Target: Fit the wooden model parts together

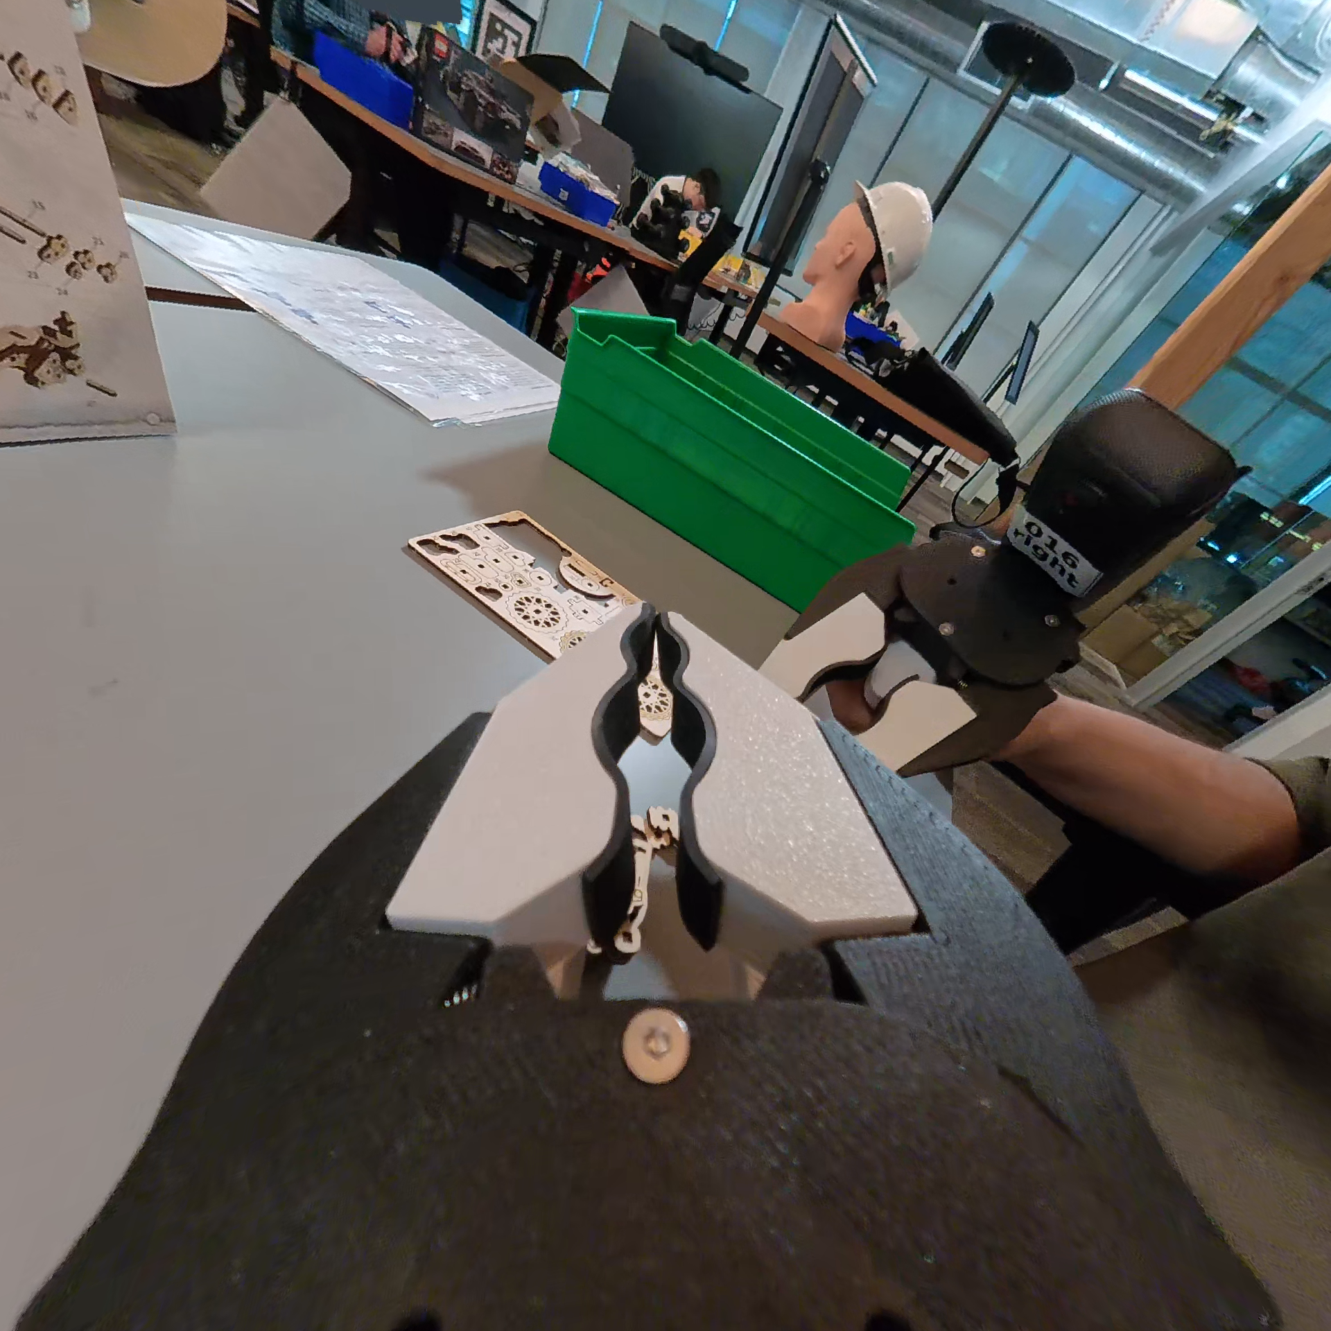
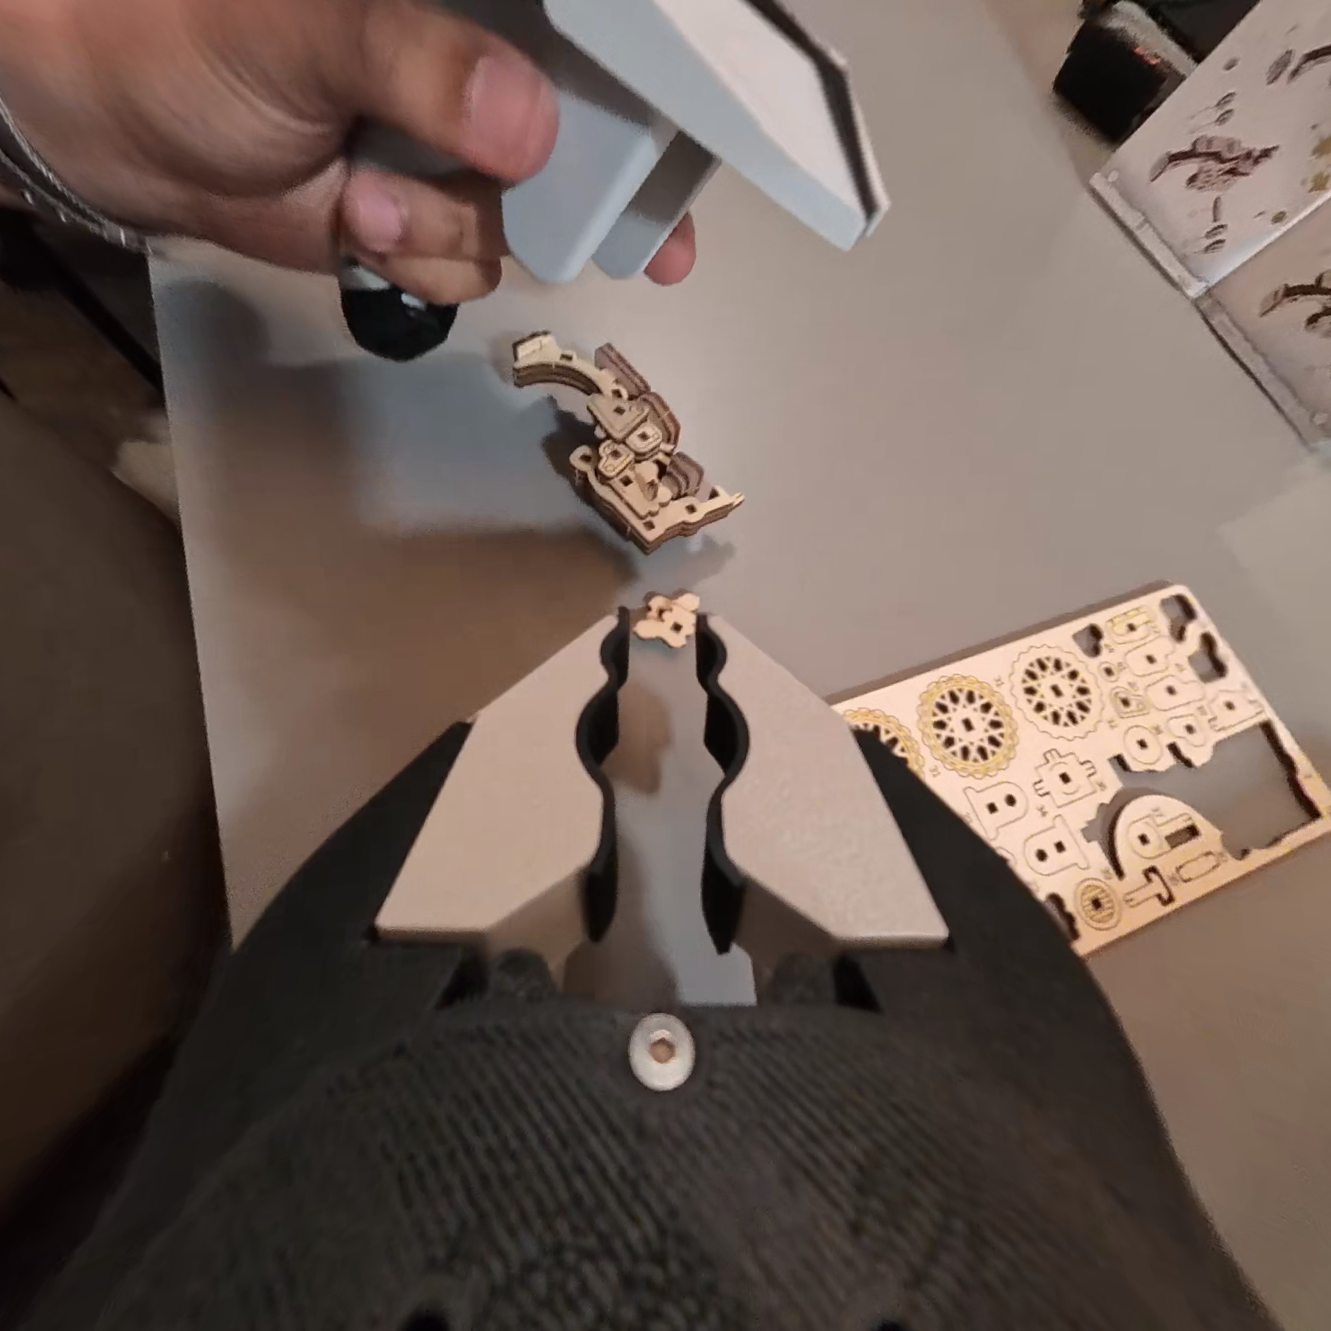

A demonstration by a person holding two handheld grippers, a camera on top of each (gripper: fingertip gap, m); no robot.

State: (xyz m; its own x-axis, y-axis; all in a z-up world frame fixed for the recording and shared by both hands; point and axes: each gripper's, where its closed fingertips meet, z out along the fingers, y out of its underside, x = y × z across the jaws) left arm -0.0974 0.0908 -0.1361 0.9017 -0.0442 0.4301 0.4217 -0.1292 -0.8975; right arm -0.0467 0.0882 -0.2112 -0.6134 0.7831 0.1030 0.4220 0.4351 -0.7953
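Right wrist view: right gripper (image 2: 662, 625) jaws pinch a small wooden piece (image 2: 666, 618) at their tips. Part-built wooden model (image 2: 625, 450) lies on the bench (image 2: 936, 432) just ahead. Left gripper (image 1: 657, 623) jaws pressed together at tips; parts sheet (image 1: 518, 576) beyond them.
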